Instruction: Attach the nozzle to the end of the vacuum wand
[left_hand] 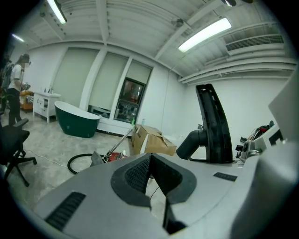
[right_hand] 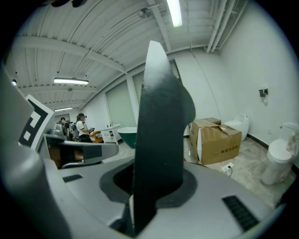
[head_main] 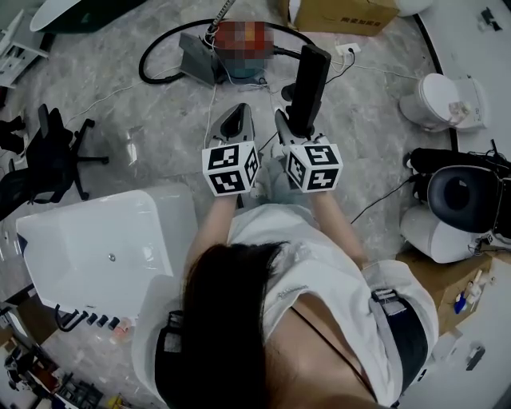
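Marbled grey floor (head_main: 136, 136) is spread ahead, with a white bathtub (head_main: 96, 240) at the left, a toilet (head_main: 439, 100) at the right and a cardboard box (head_main: 343, 12) at the far edge. The black nozzle (head_main: 310, 80) is clamped upright between the jaws of the right gripper (head_main: 291, 124), and its angled neck is shown in the left gripper view. The left gripper (head_main: 233, 118) is held just beside it, its jaws pressed together on nothing. The vacuum wand (left_hand: 120, 141) is seen as a thin slanted tube further ahead, near the black hose (head_main: 156, 64) and well apart from both grippers. The nozzle is judged not yet brought to the wand. For a clean join, the wand's free end should be steadied by the left gripper, the nozzle's neck lined up along the tube, and the nozzle pushed straight on until seated, without being allowed to twist in the jaws
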